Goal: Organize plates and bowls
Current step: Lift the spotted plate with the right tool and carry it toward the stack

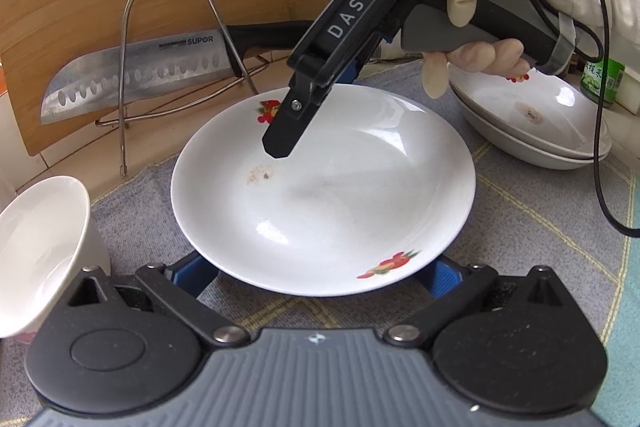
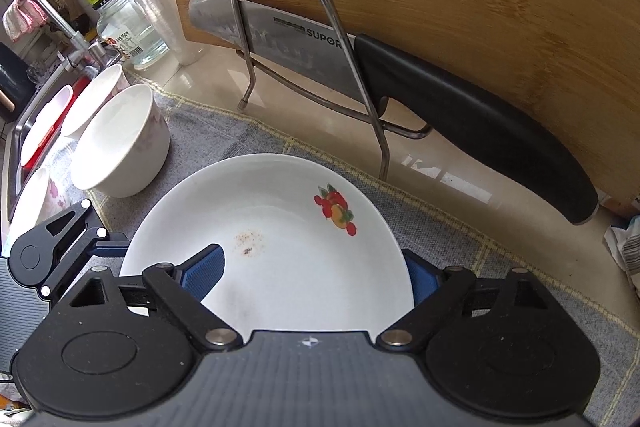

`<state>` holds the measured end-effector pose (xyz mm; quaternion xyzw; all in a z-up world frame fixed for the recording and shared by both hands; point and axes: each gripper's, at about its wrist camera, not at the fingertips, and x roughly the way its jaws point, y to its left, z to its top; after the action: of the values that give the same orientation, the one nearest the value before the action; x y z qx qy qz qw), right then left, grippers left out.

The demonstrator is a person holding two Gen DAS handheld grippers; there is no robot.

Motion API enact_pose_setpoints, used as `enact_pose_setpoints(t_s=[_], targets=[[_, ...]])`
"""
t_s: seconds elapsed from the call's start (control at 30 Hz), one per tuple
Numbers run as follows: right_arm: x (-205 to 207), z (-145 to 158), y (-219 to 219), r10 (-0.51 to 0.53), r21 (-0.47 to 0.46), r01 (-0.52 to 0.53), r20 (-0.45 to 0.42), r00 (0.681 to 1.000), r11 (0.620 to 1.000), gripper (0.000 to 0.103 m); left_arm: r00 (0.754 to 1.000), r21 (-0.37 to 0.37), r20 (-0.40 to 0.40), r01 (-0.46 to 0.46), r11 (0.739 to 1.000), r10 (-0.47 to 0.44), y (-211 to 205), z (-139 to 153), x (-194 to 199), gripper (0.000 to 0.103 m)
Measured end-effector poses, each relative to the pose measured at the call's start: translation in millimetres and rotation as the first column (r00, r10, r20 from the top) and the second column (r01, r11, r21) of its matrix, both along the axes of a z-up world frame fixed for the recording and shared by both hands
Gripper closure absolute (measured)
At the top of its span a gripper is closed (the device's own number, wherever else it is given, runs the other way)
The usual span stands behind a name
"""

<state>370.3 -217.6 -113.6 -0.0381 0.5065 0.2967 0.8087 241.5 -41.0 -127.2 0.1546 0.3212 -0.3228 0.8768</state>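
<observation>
Kitchen counter, grey cloth on top. Flowered plate lies flat on cloth, crumbs inside, not yet stacked. Right gripper straddles plate's right rim, one finger inside, one outside, not pinching. Left gripper wide apart at near rim, holds nothing. Two plates already stacked far right. White bowls wait at left, still loose.

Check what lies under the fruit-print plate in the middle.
The plate rests on a grey checked cloth, which shows all around it. The left hand-held gripper has its blue pads at the near rim. The cloth beneath the plate is covered.
</observation>
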Motion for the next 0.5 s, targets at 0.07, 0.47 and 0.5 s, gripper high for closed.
enact_pose_setpoints(t_s=[0.07, 0.47, 0.5], targets=[[0, 0, 0, -0.001, -0.002, 0.001, 0.002, 1.0, 1.0, 0.008, 1.0, 0.0, 0.001, -0.001, 1.0, 0.001, 0, 0, -1, 0.0], [-10, 4, 2, 0.006, -0.006, -0.006, 0.002, 1.0, 1.0, 0.008, 1.0, 0.027, 0.009, -0.014, 1.0, 0.013, -1, 4, -5, 0.0], [-11, 4, 2, 0.007, -0.002, -0.007, 0.002, 1.0, 1.0, 0.008, 1.0, 0.03, 0.01, -0.013, 0.999, 0.013, -1, 4, -5, 0.0]])
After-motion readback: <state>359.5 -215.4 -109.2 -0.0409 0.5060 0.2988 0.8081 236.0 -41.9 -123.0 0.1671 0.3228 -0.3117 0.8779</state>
